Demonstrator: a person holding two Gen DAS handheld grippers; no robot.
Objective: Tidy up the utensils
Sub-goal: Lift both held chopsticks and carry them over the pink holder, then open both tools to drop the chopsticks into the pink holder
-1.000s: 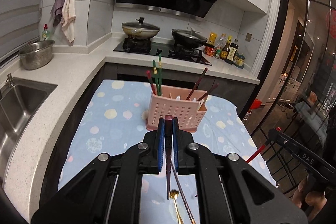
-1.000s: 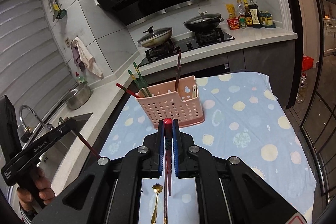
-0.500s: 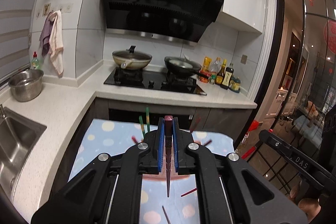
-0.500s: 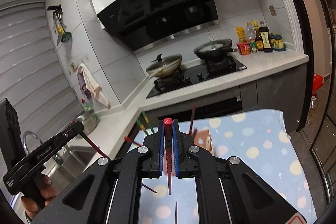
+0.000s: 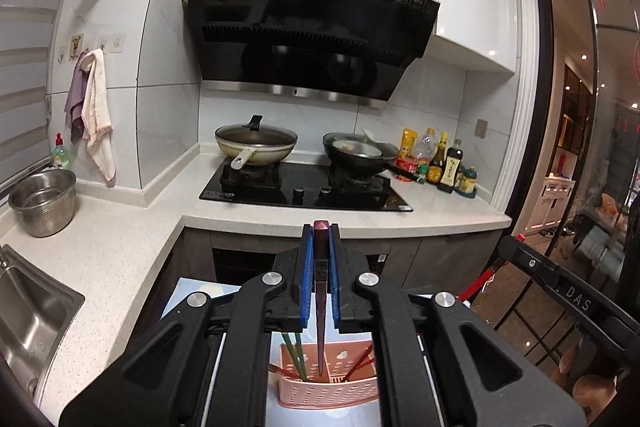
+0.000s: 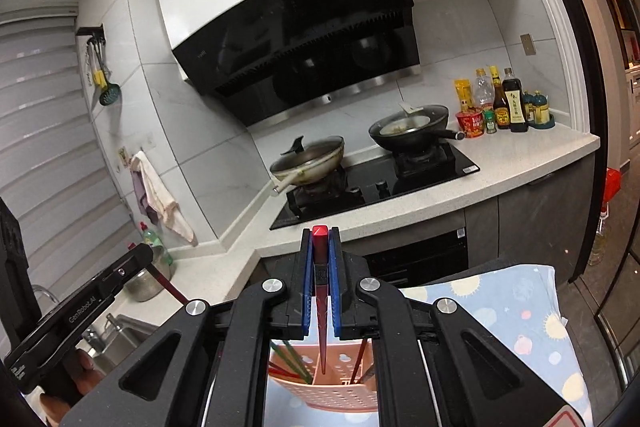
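Now both tongs have risen over the pink basket (image 5: 328, 389), which sits at six o'clock in each view instead of ahead on the spotted cloth (image 6: 516, 311). The left tongs (image 5: 321, 239) are clamped on a dark red chopstick (image 5: 320, 323), the right tongs (image 6: 320, 243) on a brighter red chopstick (image 6: 321, 319). Both tips hang above the basket's compartments, so dropping them in looks next.

We note the left gripper (image 5: 320, 239) and right gripper (image 6: 320, 241): black frames, blue pads, silver screws; at nine o'clock, "GenRobot.AI" lettering.
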